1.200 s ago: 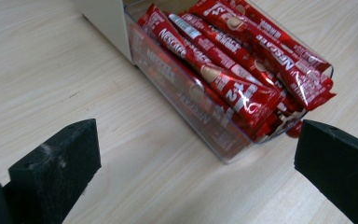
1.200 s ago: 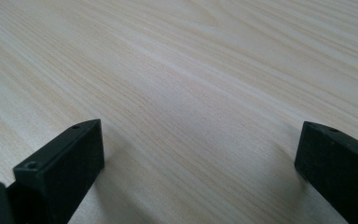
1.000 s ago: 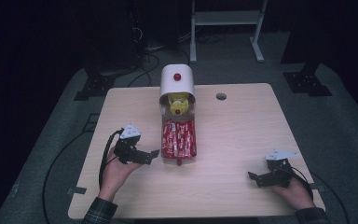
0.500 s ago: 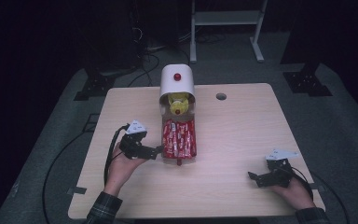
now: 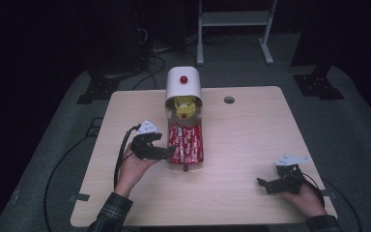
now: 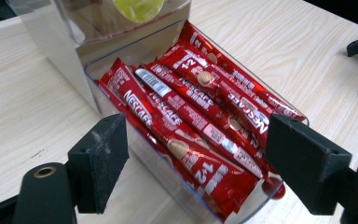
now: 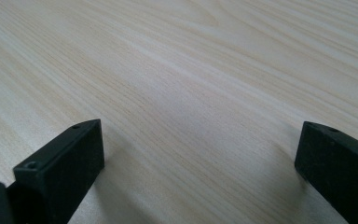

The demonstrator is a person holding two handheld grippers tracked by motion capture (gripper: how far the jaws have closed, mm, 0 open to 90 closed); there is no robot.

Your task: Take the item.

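A clear tray (image 5: 199,159) of red Nescafe sachets (image 5: 186,144) sticks out from a white domed dispenser (image 5: 183,82) at the table's middle. My left gripper (image 5: 168,152) sits at the tray's near left corner. In the left gripper view its jaws have just been closing; they stand apart on either side of the sachets' (image 6: 191,126) near ends and the tray's corner (image 6: 135,144), and the pads touch nothing. A red knob (image 6: 272,186) shows at the tray's front. My right gripper (image 5: 265,183) rests open on the bare wood at the near right, nothing between its fingers (image 7: 60,168).
Something yellow (image 5: 183,106) sits inside the dispenser under a red knob (image 5: 184,79). A cable hole (image 5: 229,100) lies in the tabletop at the back right. Black cables trail off the table's left side. A white stand (image 5: 234,19) is on the floor behind.
My left gripper has moved right, up to the tray's corner, and its jaws stand narrower. The right hand and gripper have not moved.
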